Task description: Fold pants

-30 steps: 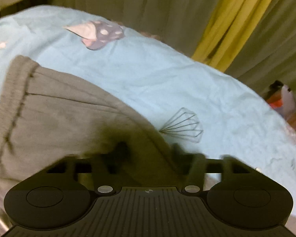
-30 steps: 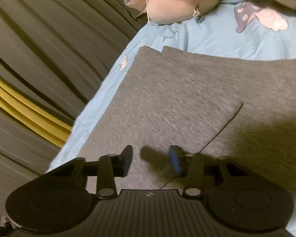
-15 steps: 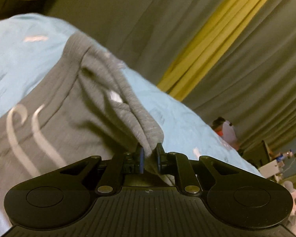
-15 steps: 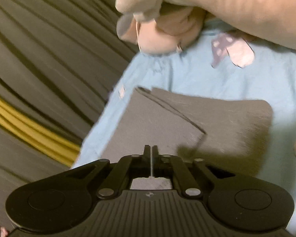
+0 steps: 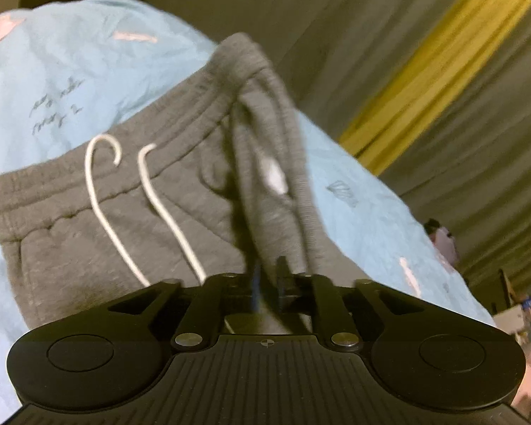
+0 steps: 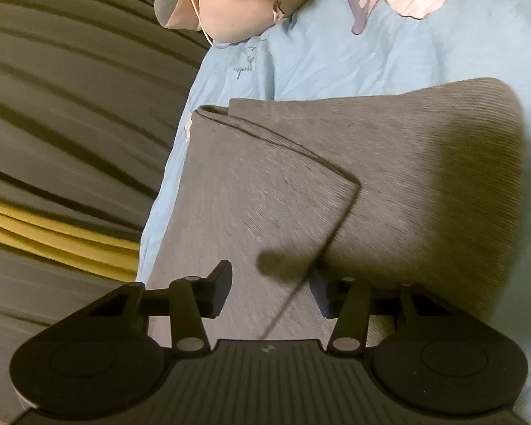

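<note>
**Grey pants on the blue bed, one end pinched, one end released**

In the left wrist view, the left gripper point(image 5: 267, 279) is nearly closed and pinches a raised fold of the grey pants point(image 5: 152, 212) at the lower centre of the frame; its jaws are opening a little, with the cloth between them. The waistband runs across the middle of the frame, and two white drawstrings point(image 5: 152, 212) hang over it toward the gripper. The pants lie on a light blue bed sheet point(image 5: 70, 71) which fills the upper left. Dark curtains point(image 5: 424, 141) with a yellow stripe point(image 5: 442, 53) hang at the upper right.

In the right wrist view, the right gripper point(image 6: 270, 288) has its jaws spread and opening, above the pants point(image 6: 407, 177); the pads do not press on the cloth. There the pants lie flat and folded in layers in the centre, on the same sheet point(image 6: 318, 53). A pink plush toy point(image 6: 237, 7) lies at the top of the frame.
</note>
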Demonstrator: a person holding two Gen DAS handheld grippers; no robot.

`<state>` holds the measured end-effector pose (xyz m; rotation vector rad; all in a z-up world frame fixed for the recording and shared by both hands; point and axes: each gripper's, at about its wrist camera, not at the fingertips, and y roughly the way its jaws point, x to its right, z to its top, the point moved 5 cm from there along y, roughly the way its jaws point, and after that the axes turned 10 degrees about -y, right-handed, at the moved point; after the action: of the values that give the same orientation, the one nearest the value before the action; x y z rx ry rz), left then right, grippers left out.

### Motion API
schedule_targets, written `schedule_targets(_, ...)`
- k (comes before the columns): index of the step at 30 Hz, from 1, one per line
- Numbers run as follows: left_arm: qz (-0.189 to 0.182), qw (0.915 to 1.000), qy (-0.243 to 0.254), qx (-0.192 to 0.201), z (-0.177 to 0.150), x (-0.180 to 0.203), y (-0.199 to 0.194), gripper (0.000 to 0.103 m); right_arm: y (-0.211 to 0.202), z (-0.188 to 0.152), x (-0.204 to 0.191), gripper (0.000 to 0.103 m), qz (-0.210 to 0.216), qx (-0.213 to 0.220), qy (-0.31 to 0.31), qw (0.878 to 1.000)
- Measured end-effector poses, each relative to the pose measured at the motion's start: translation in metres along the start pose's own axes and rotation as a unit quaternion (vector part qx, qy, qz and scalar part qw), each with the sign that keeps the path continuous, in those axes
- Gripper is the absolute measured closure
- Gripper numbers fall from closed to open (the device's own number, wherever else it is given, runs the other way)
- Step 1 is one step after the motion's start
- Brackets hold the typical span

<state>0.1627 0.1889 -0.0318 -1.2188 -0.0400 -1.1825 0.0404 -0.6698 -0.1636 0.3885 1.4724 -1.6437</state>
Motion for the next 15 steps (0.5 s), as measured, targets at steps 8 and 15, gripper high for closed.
schedule_targets(8, 0.001, 0.9994, -0.008, 0.034, 0.027, 0.014, 0.010, 0.014, -0.004, -0.008, 0.018, 0.097, 0.005, 0.007, 0.026, 1.000)
schedule_targets(15, 0.064, 0.9960, 0.046, 0.043, 0.057, 0.056, 0.050, 0.004, 0.000, -0.008, 0.007, 0.093, -0.007, 0.010, 0.003, 1.000)
